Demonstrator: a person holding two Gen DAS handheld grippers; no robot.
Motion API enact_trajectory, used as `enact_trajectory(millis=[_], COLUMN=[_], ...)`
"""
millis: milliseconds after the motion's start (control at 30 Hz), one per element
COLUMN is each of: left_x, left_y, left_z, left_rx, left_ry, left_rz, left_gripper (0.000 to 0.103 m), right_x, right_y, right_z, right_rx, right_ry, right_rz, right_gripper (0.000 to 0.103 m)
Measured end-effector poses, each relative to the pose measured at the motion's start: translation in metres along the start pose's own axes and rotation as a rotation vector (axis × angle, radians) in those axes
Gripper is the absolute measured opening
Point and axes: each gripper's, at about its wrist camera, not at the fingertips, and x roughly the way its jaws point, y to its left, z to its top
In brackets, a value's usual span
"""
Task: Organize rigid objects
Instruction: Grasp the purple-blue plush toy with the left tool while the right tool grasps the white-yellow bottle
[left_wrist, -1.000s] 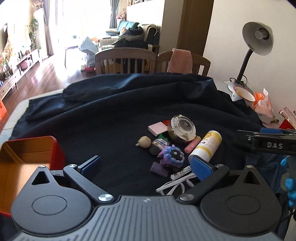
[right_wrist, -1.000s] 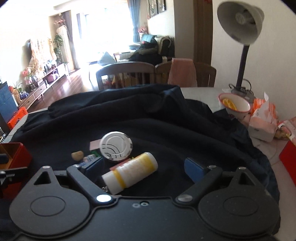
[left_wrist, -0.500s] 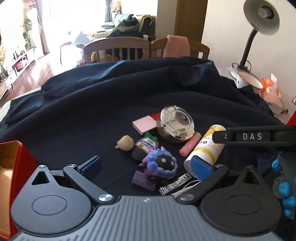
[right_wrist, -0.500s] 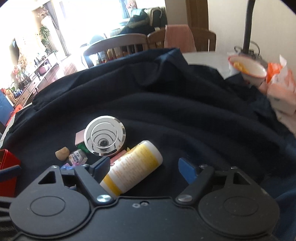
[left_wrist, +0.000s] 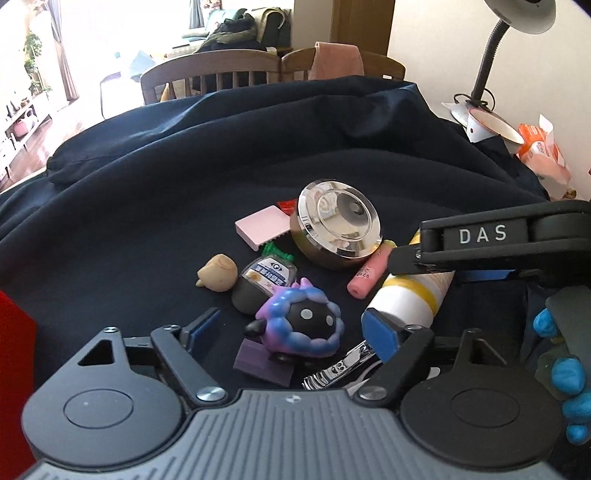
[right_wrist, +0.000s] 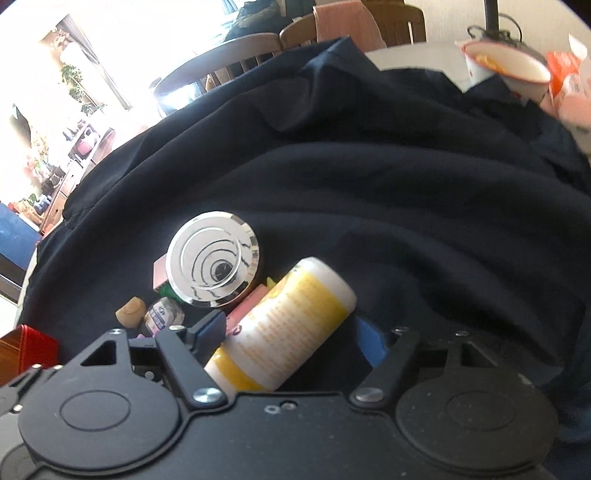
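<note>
Lying on a table draped in dark navy cloth (left_wrist: 207, 177), a cluster of small rigid items is recorded, left to right in the left wrist view.

- Red box (left_wrist: 14, 369): seen at the left edge, apart from the cluster.
- Beige figurine (left_wrist: 217, 272): set on the cloth, just left of a small labelled bottle (left_wrist: 266, 280).
- Pink block (left_wrist: 263, 226): placed behind the bottle, touching the mirrored round case (left_wrist: 338, 225), which is tilted.
- Purple-blue toy (left_wrist: 301, 323): framed between the blue pads of the left claw (left_wrist: 291, 334); the jaws have just been closing but the pads are not pressed on it; released.
- Nail clipper (left_wrist: 340, 369): partly hidden under the claw body.
- Pink tube (left_wrist: 369, 271): laid between case and bottle.
- White-and-yellow bottle (right_wrist: 284, 328): lying on its side between the pads of the right claw (right_wrist: 291, 332); the jaws have just been closing, contact is not seen; released.
- Blue-gloved hand (left_wrist: 565, 373): seen at the right edge.
</note>
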Motion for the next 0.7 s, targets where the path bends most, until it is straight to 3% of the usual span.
enact_trajectory(millis=[333,700], left_x=[0.008,0.005], left_y=[-0.002,-0.002], left_z=[0.002,0.001], left_rx=[0.022,0.010], left_ry=[0.010,0.026], left_rz=[-0.008,0.008], left_gripper=[0.060,0.058], right_x=[-0.001,-0.012], right_y=[0.001,0.000], right_z=[-0.001,-0.004], right_rx=[0.038,0.005], right_ry=[-0.009,-0.048], right_rz=[0.017,0.005], right_gripper=[0.064,0.049])
